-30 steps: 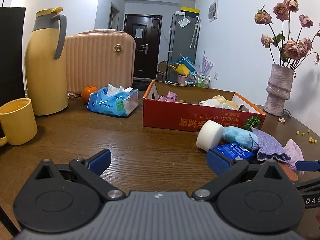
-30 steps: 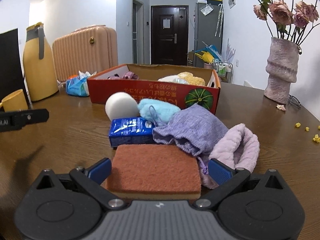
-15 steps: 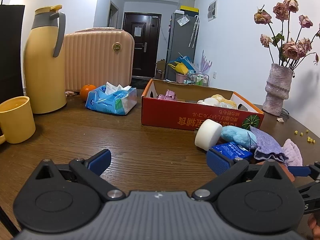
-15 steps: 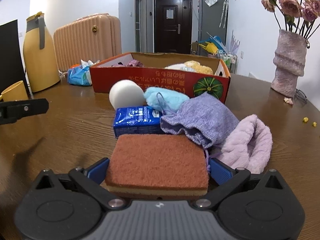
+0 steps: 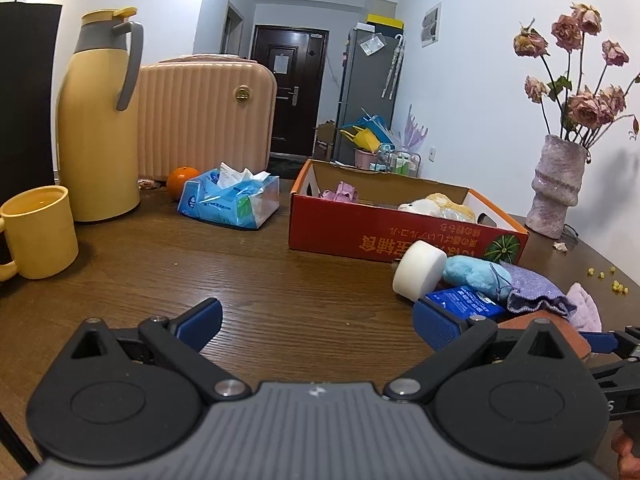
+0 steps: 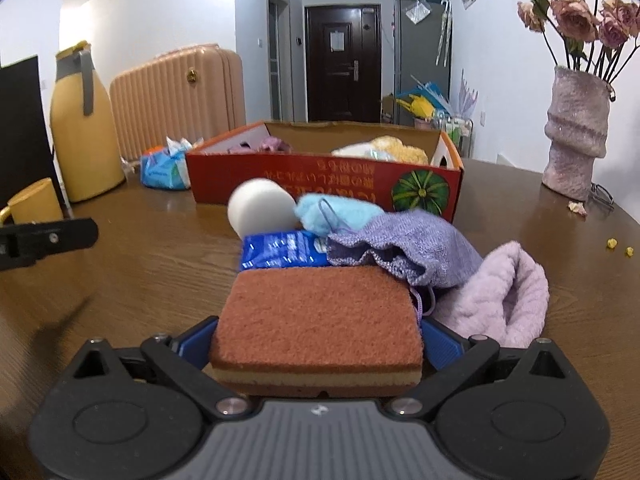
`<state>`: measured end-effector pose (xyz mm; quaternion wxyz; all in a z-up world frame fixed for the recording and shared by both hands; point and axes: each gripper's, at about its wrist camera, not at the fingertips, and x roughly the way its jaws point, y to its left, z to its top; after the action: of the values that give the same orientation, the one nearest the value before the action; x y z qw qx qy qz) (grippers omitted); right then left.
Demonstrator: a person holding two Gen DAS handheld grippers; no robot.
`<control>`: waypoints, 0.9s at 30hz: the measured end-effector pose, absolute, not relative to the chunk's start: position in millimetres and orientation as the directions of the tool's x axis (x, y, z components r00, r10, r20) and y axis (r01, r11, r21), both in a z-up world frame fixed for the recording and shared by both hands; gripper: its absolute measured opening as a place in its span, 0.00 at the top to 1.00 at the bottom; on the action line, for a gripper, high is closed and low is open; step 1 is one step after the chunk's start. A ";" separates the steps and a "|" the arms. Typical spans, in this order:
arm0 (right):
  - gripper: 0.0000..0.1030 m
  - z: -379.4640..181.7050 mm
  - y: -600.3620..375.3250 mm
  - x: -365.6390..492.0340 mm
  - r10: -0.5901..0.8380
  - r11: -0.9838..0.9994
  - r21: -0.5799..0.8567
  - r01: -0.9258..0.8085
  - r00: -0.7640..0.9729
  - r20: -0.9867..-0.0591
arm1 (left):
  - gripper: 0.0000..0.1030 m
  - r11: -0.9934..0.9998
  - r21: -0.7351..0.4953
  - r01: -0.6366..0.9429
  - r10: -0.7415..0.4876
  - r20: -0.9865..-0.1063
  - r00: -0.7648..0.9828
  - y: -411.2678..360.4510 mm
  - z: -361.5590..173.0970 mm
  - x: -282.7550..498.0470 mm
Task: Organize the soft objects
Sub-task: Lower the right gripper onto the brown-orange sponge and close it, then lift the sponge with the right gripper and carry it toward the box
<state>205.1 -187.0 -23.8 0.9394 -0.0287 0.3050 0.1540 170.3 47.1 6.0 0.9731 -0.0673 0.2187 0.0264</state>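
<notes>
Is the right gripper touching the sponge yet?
Touching. In the right wrist view the right gripper has a blue pad flush against each side of the sponge, no gap showing. The left gripper is open over bare table.

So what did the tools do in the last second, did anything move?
The right tool pushed forward around the brown sponge and its fingers closed in; they now touch both sides. The left tool stayed open over bare table, holding nothing. The red box and the pile of soft things behind the sponge did not move.
</notes>
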 end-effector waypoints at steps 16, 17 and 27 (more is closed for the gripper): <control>0.01 2.2 -178.5 198.8 0.322 0.943 0.086 -0.320 0.821 -0.471 | 0.00 0.977 -0.161 -0.141 0.061 -0.424 0.903 62.2 7.5 169.7; 0.01 3.8 -177.8 198.9 0.325 0.943 0.089 -0.322 0.824 -0.465 | 0.00 0.976 -0.162 -0.143 0.062 -0.425 0.903 62.5 7.5 169.9; 0.02 22.6 -174.1 202.8 0.334 0.941 0.094 -0.324 0.857 -0.393 | 0.00 0.973 -0.172 -0.155 0.068 -0.427 0.902 65.3 7.2 169.5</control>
<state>202.8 -174.1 22.6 0.9634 0.0122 0.2062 0.1707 169.5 65.3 7.2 0.9699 -0.1013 0.2139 0.0575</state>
